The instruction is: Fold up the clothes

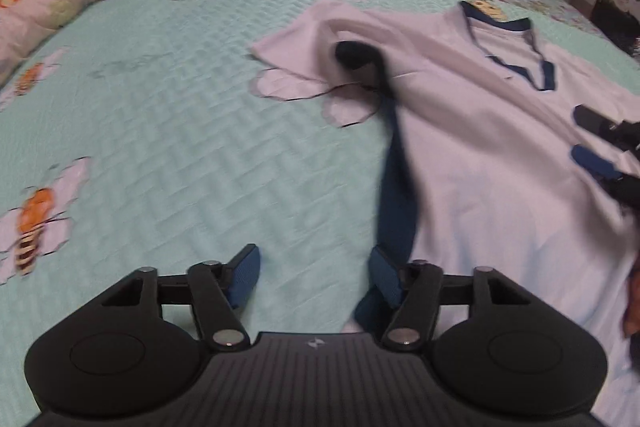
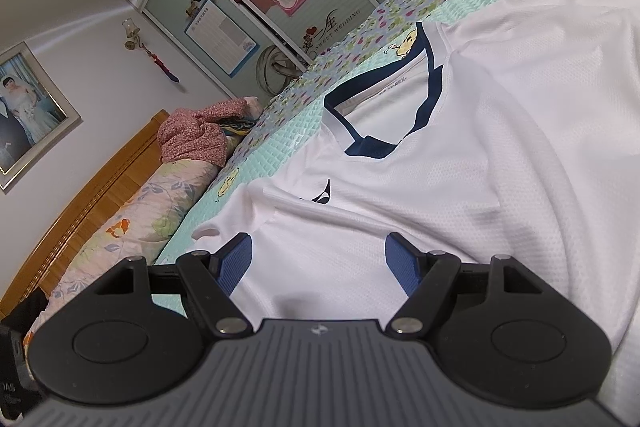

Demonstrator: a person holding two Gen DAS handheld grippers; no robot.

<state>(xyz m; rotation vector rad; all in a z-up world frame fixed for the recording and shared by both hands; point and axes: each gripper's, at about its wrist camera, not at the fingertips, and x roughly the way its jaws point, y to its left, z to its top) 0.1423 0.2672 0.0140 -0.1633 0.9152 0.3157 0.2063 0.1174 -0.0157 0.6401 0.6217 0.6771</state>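
One white shirt [image 1: 480,147] lay on the bedspread [image 1: 160,147]. Two grippers: the left gripper [image 1: 316,277] and the right gripper [image 2: 318,263] both stood apart, gripping nothing.

- Left hand-held gripper [image 1: 312,277]: matte black housing, ribbed top plate with a small white emblem, two round side discs.
- Black linkage arms pinned with silver screws; blue textured pads [image 1: 244,277] on the fingers.
- Right hand-held gripper [image 2: 320,267]: same build, ribbed plate greyer, blue ridged pads [image 2: 402,265].
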